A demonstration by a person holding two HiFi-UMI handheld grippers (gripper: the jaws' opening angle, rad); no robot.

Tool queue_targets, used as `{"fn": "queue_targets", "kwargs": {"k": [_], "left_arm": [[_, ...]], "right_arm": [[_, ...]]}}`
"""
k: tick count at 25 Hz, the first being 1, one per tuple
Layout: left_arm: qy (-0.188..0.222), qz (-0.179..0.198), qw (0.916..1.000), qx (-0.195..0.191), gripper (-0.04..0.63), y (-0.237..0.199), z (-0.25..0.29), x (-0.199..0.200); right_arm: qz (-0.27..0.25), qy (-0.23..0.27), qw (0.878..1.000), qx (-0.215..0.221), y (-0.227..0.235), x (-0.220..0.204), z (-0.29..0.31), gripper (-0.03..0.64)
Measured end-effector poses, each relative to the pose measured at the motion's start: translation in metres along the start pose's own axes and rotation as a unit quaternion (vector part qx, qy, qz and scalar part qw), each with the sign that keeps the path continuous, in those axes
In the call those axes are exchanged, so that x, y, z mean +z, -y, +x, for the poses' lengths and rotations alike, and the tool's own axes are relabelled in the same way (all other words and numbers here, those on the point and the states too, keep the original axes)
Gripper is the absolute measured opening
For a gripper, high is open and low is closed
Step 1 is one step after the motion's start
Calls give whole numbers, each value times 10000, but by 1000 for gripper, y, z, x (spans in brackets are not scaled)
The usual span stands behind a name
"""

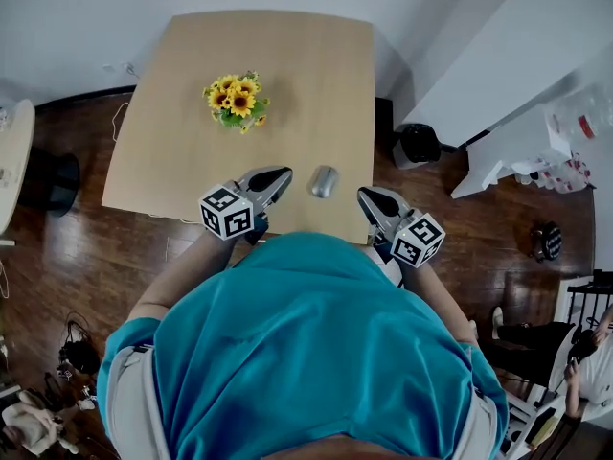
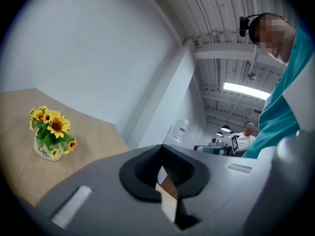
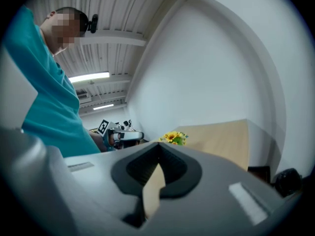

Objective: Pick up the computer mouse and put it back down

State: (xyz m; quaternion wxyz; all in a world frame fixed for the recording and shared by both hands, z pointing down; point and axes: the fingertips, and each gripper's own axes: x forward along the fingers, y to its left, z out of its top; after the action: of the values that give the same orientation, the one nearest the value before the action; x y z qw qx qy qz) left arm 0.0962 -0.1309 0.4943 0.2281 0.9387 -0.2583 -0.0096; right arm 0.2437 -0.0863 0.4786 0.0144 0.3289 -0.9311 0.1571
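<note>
Teal shirt (image 1: pixel 306 353) — left gripper (image 1: pixel 277 174), right gripper (image 1: pixel 370 196) closed, flanking mouse (image 1: pixel 324 181).

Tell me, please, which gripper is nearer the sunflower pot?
Left. The left gripper is below the sunflower pot in head view; the right gripper is farther right, past the mouse.

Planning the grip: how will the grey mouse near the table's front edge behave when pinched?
The mouse looks like a hard shell, so probably rigid. Its smooth, domed top may slip between jaws; the sides seem safer. Lying low and flat on the table, it is unlikely to roll.
</note>
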Motion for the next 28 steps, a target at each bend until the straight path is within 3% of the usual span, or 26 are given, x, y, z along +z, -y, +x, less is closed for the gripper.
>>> {"fn": "queue_targets", "kwargs": {"k": [6,12,18,23,28], "left_arm": [[-11,-99,9995,298,5,15,-3,-4],[18,-234,9986,472,5,12,-31,-12],[172,-140,9984,524,5,-56,-126,1],[-300,377,9980,403,5,-123,-233,18],[-166,280,9983,477,5,-172,-304,48]], "right_arm": [[-171,51,9996,197,7,-3,-10,2],[-2,-86,9995,303,6,-24,3,2],[-1,-76,9997,232,-40,-20,88,2],[111,6,9997,-207,-96,-14,175,2],[118,-46,9995,-285,-148,-18,231,2]]}}
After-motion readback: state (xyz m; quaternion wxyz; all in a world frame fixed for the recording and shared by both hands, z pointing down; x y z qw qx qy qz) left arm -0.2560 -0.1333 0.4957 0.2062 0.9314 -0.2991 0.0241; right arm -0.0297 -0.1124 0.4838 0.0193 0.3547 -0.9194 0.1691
